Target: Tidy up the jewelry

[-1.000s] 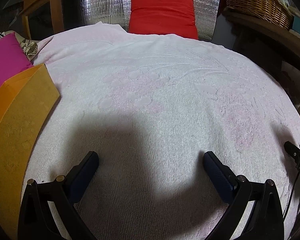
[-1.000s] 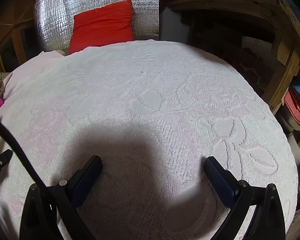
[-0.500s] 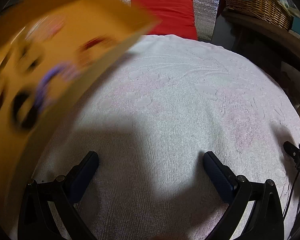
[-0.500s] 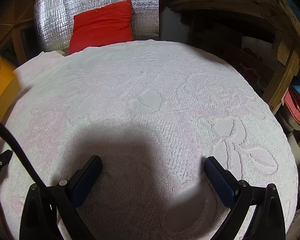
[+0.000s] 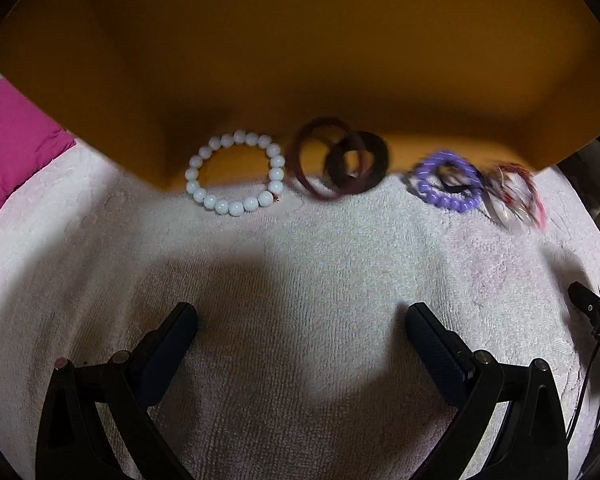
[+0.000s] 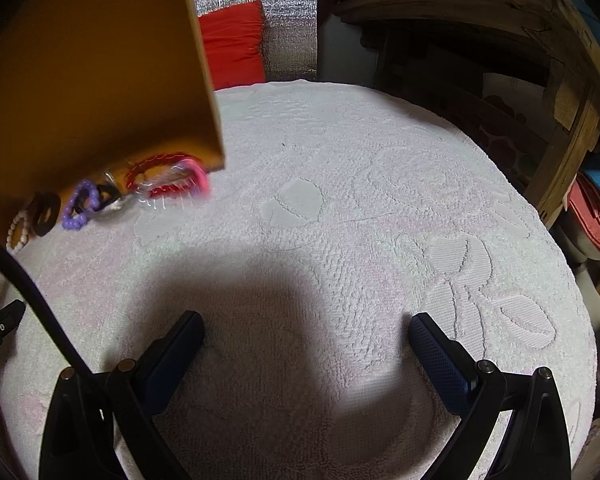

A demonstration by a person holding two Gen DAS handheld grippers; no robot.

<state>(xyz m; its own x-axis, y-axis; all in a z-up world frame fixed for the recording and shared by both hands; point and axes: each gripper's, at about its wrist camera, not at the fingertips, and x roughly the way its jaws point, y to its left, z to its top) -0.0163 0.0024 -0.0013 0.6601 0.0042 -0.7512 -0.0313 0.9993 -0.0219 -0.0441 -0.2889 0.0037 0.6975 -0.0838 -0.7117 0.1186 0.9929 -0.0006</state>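
An orange tray (image 5: 300,40) is tilted steeply over the white towel, and jewelry is sliding off its lower edge. A white bead bracelet (image 5: 235,172), dark brown hair rings (image 5: 340,160), a purple bead bracelet (image 5: 448,182) and a blurred red and pink piece (image 5: 514,194) lie along that edge. My left gripper (image 5: 300,332) is open and empty, well short of them. My right gripper (image 6: 306,332) is open and empty. In the right wrist view the tray (image 6: 92,80) and the pile (image 6: 100,200) sit at far left.
The white embossed towel (image 6: 360,220) covers a round table. A magenta cushion (image 5: 12,140) lies at left. A red cushion (image 6: 232,44) leans on silver foil behind the table. A wooden shelf (image 6: 560,60) stands at right.
The orange tray swung up from the left edge and now tilts over the towel. Jewelry has slid down to its lower edge onto the towel. Both grippers stayed still.
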